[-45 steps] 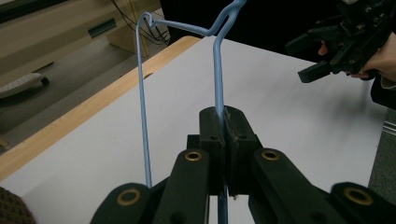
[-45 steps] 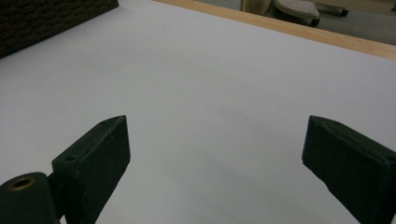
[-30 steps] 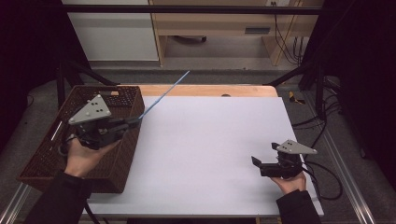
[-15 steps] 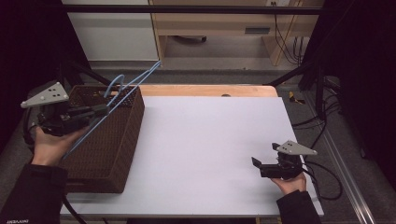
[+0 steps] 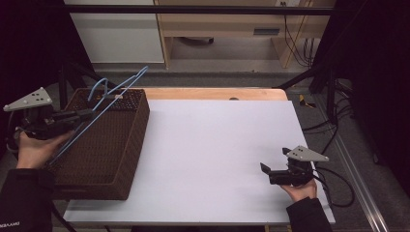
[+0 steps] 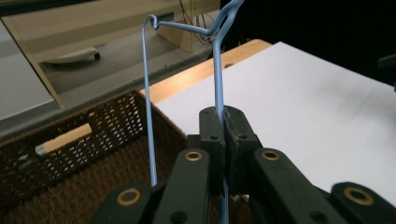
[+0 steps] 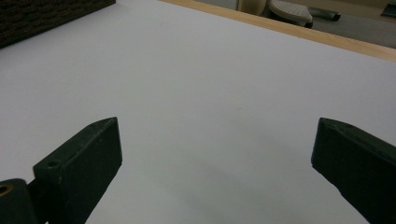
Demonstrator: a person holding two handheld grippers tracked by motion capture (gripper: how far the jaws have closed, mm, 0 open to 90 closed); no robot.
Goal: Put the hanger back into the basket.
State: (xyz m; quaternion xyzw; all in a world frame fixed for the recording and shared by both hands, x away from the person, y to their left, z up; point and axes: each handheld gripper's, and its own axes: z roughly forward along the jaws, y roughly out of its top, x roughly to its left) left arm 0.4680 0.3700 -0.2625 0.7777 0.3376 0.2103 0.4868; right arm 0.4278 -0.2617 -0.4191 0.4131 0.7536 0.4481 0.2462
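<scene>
The left gripper [image 6: 223, 135] was seen with its jaws pressed together on one thin bar of a light blue wire hanger [image 6: 218, 88], the wire being pinched edge-on between the pads so that the frame could not swing. The grip had been taken low on the bar, and the bend where the hook begins was thus left free above the jaws. In the high view the hanger [image 5: 112, 92] was held raised and slanted, its upper end reaching past the far rim of a dark brown wicker basket [image 5: 104, 145] at the table's left edge; a lift out of the basket was judged to be in hand, the tilt serving to clear the woven walls. A pale stick-like item [image 6: 63, 139] was left lying inside the basket; what it was could not be told.

The right gripper [image 7: 215, 154] was kept low over the white table top [image 5: 212, 145] near the person's right side, its jaws spread wide and nothing between them. It was judged to be waiting there, well apart from the basket, ready to receive or steady the hanger.
</scene>
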